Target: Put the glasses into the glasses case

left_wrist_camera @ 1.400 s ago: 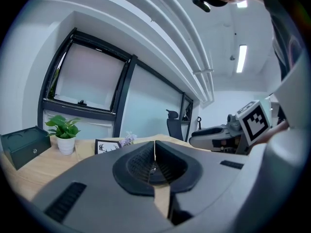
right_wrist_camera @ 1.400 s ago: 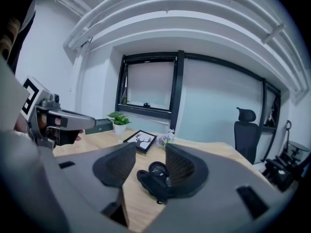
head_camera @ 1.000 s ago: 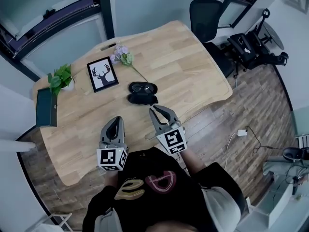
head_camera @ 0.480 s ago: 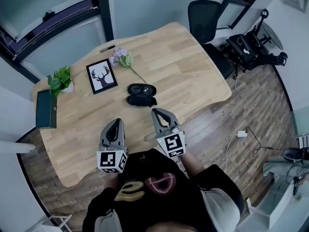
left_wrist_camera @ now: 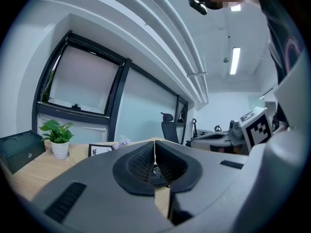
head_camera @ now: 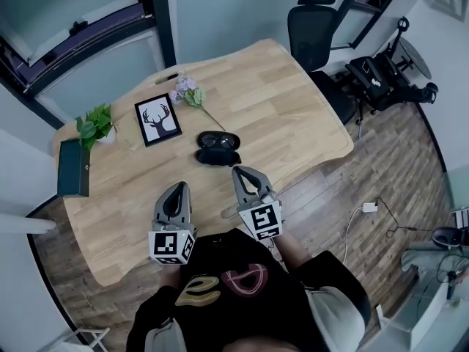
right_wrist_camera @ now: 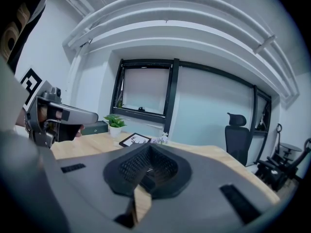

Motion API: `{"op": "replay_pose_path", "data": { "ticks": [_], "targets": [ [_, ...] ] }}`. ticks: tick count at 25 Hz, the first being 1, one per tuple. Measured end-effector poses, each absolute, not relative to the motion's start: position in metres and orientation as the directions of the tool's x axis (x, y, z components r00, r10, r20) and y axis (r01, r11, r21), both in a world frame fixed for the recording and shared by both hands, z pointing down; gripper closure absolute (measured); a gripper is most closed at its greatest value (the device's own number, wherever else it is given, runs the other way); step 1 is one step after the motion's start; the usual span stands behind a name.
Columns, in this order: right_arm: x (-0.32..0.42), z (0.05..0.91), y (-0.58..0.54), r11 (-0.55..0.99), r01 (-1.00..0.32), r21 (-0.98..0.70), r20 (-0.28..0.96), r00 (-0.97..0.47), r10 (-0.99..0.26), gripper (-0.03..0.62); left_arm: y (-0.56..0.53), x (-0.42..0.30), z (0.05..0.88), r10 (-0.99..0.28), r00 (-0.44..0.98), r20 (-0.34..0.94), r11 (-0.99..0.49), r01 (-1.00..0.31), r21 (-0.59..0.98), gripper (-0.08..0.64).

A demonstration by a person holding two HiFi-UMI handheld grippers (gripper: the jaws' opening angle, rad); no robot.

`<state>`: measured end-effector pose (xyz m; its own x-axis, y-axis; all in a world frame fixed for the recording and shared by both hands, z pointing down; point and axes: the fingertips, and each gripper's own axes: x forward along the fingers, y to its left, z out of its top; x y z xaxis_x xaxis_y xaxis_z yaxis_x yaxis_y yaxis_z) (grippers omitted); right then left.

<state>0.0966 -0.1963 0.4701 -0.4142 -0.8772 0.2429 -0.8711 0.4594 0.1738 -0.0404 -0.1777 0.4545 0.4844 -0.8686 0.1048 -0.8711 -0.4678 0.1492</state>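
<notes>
- I hold both tongs low over the near edge of the table (head_camera: 278,108), side by side and apart, both pointing away from me and almost level. Their marker cubes are close to my chest.
- My left tongs (head_camera: 176,189) are squeezed together: the ribbed pads meet along a thin seam, with nothing between them.
- My right tongs (head_camera: 239,171) are also closed, pad against pad, and hold nothing. They angle slightly toward the left tongs.
- The glasses case (head_camera: 217,155) lies open just ahead of the right tongs' tips and a little to their left. Only bare wood lies between the tips and the case.
- The glasses (head_camera: 218,138) lie on the far side of the case. I cannot tell whether they sit in its far half or rest against it.
- Beyond the left tongs, farther than the case, a picture frame (head_camera: 158,119) with a deer on it lies flat.
- A sprig of flowers (head_camera: 186,90) lies past the frame, its stem running back toward the case.
- Far off to the left of the left tongs are a small potted plant (head_camera: 93,123) and a dark green box (head_camera: 73,169) at the table's edge.
- Past the far end of the table, ahead and to the right of the right tongs, stands a black office chair (head_camera: 314,24).
</notes>
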Motion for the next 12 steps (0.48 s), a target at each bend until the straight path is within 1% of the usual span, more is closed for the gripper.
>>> {"op": "replay_pose_path", "data": {
  "ticks": [12],
  "targets": [
    [0.0912, 0.4684, -0.2013, 0.455, -0.868, 0.197, 0.229, -0.411, -0.883, 0.583, -0.183, -0.0469, 0.456, -0.874, 0.475, 0.101, -0.457, -0.875, 0.157, 0.541]
  ]
}}
